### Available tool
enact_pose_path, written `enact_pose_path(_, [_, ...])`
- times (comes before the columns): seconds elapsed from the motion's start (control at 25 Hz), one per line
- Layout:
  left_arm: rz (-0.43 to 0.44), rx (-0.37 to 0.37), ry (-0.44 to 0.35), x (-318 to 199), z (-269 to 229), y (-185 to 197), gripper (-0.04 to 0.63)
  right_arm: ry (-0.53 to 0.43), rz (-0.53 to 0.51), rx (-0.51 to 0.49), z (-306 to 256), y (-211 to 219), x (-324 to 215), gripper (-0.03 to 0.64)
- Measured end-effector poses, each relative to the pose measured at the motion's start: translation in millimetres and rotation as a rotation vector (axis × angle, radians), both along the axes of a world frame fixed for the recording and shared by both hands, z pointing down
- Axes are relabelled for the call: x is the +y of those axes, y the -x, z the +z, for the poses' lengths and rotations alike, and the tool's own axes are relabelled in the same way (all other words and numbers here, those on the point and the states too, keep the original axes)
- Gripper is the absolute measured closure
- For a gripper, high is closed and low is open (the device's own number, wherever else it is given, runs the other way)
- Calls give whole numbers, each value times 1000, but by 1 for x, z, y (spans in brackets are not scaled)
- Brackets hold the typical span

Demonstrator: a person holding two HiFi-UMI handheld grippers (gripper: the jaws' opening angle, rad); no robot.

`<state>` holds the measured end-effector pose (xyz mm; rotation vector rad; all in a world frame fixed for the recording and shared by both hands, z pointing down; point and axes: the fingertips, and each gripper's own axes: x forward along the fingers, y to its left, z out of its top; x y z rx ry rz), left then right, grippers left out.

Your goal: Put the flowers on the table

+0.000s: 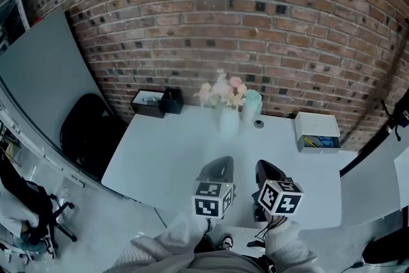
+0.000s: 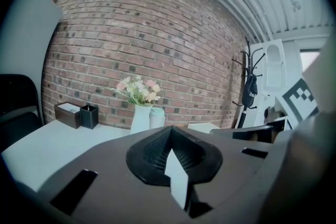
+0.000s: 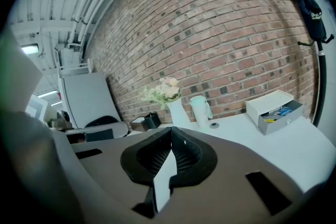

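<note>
Holding left gripper (image 1: 217,165) and right gripper (image 1: 268,169) shut, empty, over table (image 1: 160,156) edge, apart from flowers (image 1: 222,91) in vase (image 1: 228,119)

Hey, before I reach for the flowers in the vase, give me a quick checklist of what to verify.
1. Left tongs empty: ok, shut on nothing.
2. Right tongs empty: ok, shut on nothing.
3. Tongs open for a grasp: not ok.
4. Vase upright with flowers: ok.
5. Table bare on the way to the vase: ok.
6. Gap between vase and cup: cannot tell.
</note>
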<state>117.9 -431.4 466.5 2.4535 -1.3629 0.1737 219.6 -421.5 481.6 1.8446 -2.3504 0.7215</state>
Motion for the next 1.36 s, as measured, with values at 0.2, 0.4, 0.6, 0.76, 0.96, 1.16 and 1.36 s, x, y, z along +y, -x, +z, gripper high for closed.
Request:
enact_pose_path(0.2, [21, 24, 19, -2, 0, 6, 586, -11, 50, 12, -9, 9, 1, 594])
enact_pose_path(0.4, [36, 33, 29, -5, 2, 16, 586, 1, 44, 53, -5, 26, 1, 594])
enact_pose_path(0.6, [47, 37, 25, -11, 2, 18, 586, 16, 47, 78, -1, 33, -1, 594])
enact_pose_path(0.76, [45, 39, 27, -17, 2, 21, 586, 8, 40, 94, -5, 37, -6, 594])
enact_pose_path(0.96, [54, 44, 22, -21, 0, 21, 586, 5, 33, 95, -7, 39, -11, 594])
enact_pose_path(1.16, [39, 24, 28, -23, 6, 22, 586, 6, 22, 97, -5, 39, -14, 594])
enact_pose_path(1.36, [34, 20, 30, -25, 9, 21, 586, 4, 21, 117, -5, 35, -16, 594])
